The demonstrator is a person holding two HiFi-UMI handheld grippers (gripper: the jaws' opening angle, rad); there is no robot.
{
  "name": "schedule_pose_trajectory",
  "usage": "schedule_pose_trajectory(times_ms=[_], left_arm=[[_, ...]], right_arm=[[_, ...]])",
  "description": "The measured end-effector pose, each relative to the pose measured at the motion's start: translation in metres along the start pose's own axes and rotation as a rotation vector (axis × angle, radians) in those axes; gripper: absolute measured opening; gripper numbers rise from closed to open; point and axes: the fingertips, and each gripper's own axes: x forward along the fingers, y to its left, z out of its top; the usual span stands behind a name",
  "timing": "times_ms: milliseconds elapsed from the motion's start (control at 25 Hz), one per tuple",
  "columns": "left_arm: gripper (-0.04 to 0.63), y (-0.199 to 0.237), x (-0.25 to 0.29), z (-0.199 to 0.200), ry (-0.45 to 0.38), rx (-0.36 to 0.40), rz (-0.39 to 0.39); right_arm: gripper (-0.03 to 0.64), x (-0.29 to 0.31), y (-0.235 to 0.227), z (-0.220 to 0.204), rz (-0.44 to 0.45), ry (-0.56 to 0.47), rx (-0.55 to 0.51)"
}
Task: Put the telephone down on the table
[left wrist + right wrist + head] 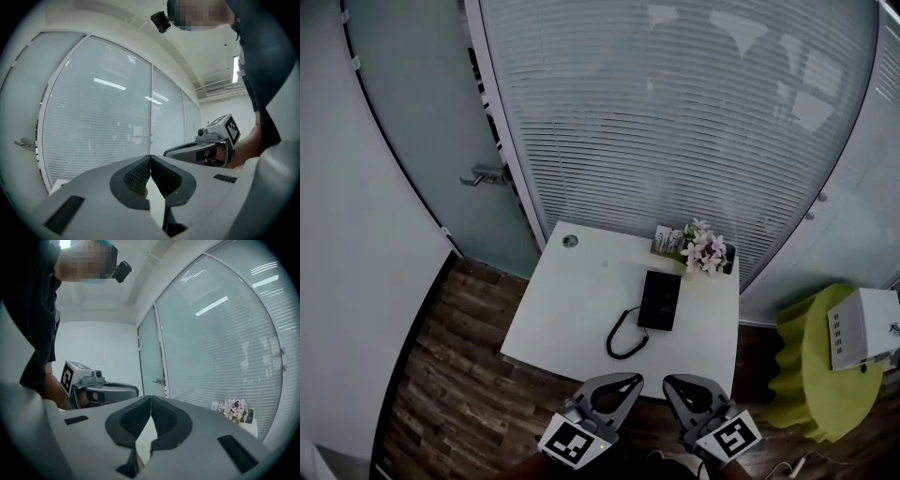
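The telephone (659,299) lies flat on the table (572,300), near the flowers (705,251), its cord (623,339) looped toward the person. The left gripper (628,381) and right gripper (673,382) hang short of the table's near edge, jaws pressed together on nothing, probably because they are too far off to reach anything.

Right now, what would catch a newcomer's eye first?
A flat black telephone with a coiled cord lies on the square white table, pink-and-white flowers behind it at the far edge. The left tool and right tool, both shut and empty, hover short of the near edge.
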Motion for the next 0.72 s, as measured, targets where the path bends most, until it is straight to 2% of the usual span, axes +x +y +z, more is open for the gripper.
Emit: schedule_pose_trajectory(times_ms=[240,480,720], left_arm=[[0.009,0.037,0.000,-0.009,0.010,-0.022,-0.050],[0.009,0.054,0.012,-0.014,0.024,-0.035,-0.068],[0.009,0.061,0.040,-0.022,0.057,-0.021,-0.076]], right_arm=[[0.021,0.028,-0.007,-0.001,-0.073,0.015,0.012],[0.021,0.035,-0.025,-0.008,-0.116,0.046,0.039],[0.021,0.044,-0.059,-0.017,-0.113,0.060,0.057]])
